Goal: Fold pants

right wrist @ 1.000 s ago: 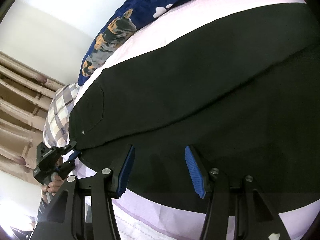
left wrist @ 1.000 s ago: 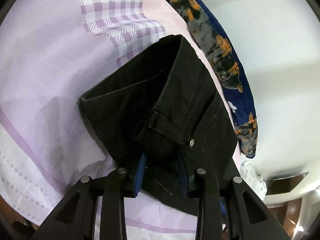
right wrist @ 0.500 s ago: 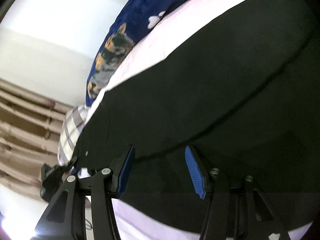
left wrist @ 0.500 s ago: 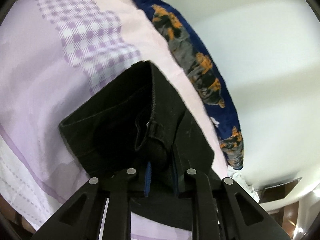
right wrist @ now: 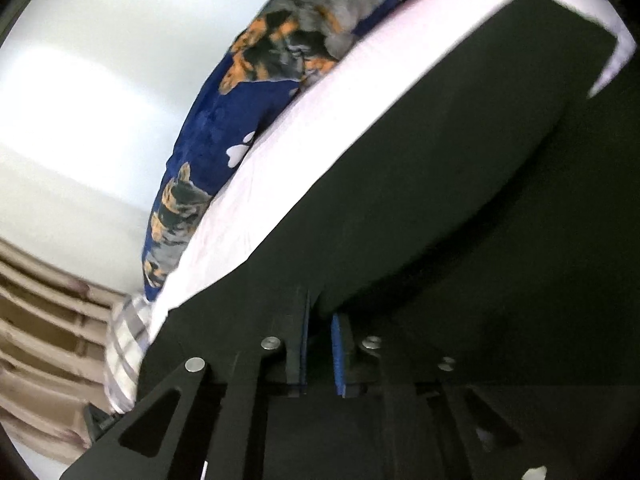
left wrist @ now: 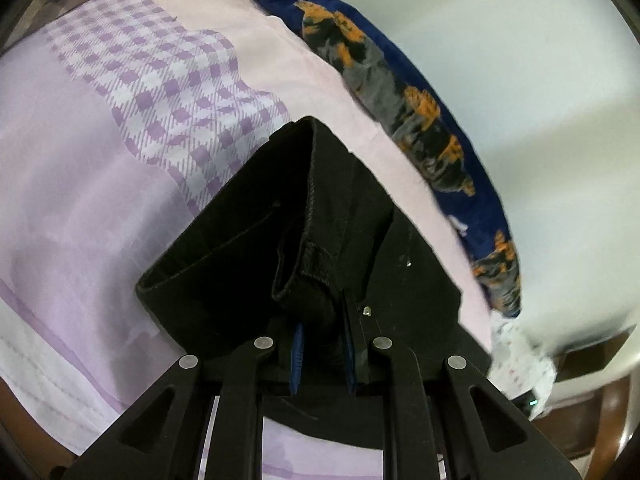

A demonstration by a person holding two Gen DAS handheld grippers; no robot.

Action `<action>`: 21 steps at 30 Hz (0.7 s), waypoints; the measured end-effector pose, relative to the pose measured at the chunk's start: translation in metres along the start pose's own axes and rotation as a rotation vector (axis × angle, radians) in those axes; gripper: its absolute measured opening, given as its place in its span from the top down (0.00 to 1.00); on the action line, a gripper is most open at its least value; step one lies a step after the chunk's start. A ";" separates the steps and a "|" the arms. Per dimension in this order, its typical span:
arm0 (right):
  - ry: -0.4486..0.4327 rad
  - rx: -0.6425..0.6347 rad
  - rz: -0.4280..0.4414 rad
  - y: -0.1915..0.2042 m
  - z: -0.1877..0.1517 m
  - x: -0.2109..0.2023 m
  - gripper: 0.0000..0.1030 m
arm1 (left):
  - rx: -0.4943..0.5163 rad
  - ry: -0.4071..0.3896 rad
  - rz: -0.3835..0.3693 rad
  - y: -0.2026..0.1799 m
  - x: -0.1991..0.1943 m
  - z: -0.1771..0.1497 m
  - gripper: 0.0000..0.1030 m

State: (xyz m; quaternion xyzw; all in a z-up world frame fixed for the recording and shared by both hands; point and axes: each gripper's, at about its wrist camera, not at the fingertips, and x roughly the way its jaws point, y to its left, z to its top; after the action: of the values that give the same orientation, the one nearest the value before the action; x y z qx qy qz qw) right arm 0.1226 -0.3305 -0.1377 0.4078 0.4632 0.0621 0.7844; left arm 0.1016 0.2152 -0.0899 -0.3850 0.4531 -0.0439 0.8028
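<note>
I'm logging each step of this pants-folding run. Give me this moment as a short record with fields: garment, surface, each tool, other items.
garment: black pants, waistband end bunched and lifted, legs spread flat in the right wrist view
surface: lilac bedsheet with a checked patch
left tool: shut on the waistband fabric
right tool: jaws have just closed; pads nearly together on a fold of the pants
other items: blue dog-print blanket along the far edge by the white wall; beige curtain
</note>
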 end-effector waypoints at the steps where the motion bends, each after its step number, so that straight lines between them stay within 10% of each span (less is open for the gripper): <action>1: -0.005 -0.030 -0.024 0.005 -0.001 -0.003 0.92 | 0.027 0.007 0.012 -0.002 0.002 0.000 0.84; 21: 0.038 -0.149 -0.147 0.035 -0.072 -0.066 0.94 | 0.378 0.182 0.132 0.007 0.007 0.007 0.84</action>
State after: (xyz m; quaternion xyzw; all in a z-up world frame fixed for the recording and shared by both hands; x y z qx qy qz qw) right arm 0.0388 -0.2972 -0.0861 0.3122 0.5008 0.0462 0.8060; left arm 0.1094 0.2213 -0.0966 -0.1918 0.5315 -0.1100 0.8177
